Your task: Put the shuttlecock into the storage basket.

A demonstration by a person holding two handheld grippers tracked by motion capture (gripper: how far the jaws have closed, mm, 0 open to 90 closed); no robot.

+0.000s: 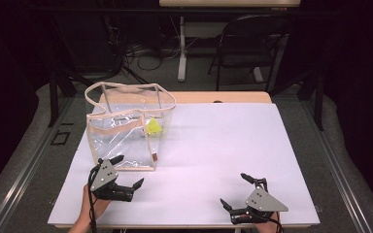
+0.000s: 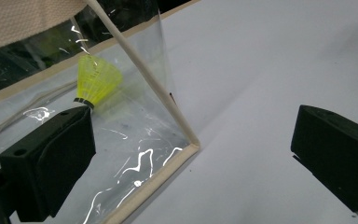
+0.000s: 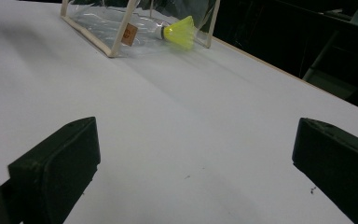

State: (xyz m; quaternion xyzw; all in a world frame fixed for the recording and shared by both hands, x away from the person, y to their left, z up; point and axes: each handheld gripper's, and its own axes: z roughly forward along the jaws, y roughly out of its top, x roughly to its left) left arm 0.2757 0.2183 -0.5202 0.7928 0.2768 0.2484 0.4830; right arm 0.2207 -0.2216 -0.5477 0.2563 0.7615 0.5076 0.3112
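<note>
At the near-left corner of the white surface point(image 1: 213, 145) my left tool point(image 1: 126, 175) hangs just beside the clear bag point(image 1: 126, 128), jaws spread wide and holding nothing; one jaw sits close against the bag's near wall. My right tool point(image 1: 237, 191) rests well apart at the near right, equally wide open and empty. The yellow shuttlecock point(image 1: 153, 127) lies inside the bag on its floor, toward the far right corner, skirt flared, cork end tipped toward the bag's middle. Risks as I judge them: the film wall is limp, so a nudge from the left tool could fold it inward or slide the whole bag. The beige rim point(image 1: 126, 88) sags unevenly; reaching in without bracing may snag it. Pinching the skirt could crush it.
</note>
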